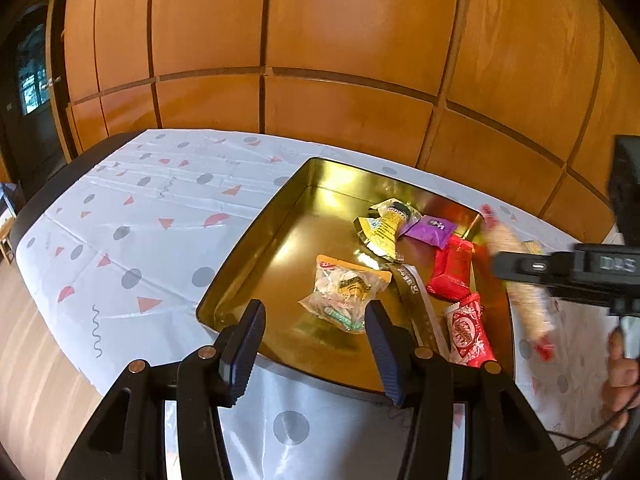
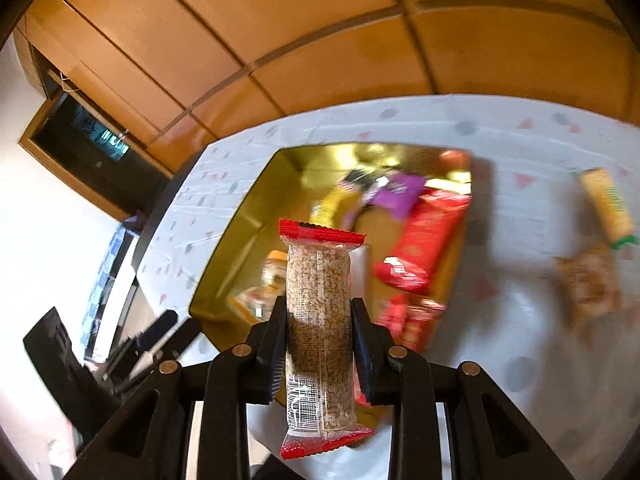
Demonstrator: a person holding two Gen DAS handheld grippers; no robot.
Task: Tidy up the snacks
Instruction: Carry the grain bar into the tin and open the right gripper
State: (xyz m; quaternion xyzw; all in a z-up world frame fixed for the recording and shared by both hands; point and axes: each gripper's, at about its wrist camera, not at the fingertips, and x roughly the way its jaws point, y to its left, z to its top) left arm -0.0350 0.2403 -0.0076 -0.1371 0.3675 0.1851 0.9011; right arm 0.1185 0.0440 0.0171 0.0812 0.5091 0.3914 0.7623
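Observation:
A gold tin tray (image 1: 248,248) lies on the patterned tablecloth and holds several snack packets: a clear orange-topped bag (image 1: 346,294), a yellow one (image 1: 384,228), a purple one (image 1: 432,230) and a red one (image 1: 450,270). My left gripper (image 1: 316,320) stands open at the tray's near rim, nothing between its fingers. My right gripper (image 2: 320,320) is shut on a sesame bar (image 2: 320,320) in clear wrap with red ends, held lengthwise above the tray's near edge (image 2: 208,292). In the left wrist view that bar (image 1: 516,280) shows blurred at the tray's right side.
Two more snack bars (image 2: 608,204) (image 2: 588,284) lie on the cloth right of the tray. Wooden wall panels (image 1: 320,40) stand behind the table. The cloth (image 1: 140,220) left of the tray carries only its printed pattern. A hand (image 1: 622,376) shows at the right edge.

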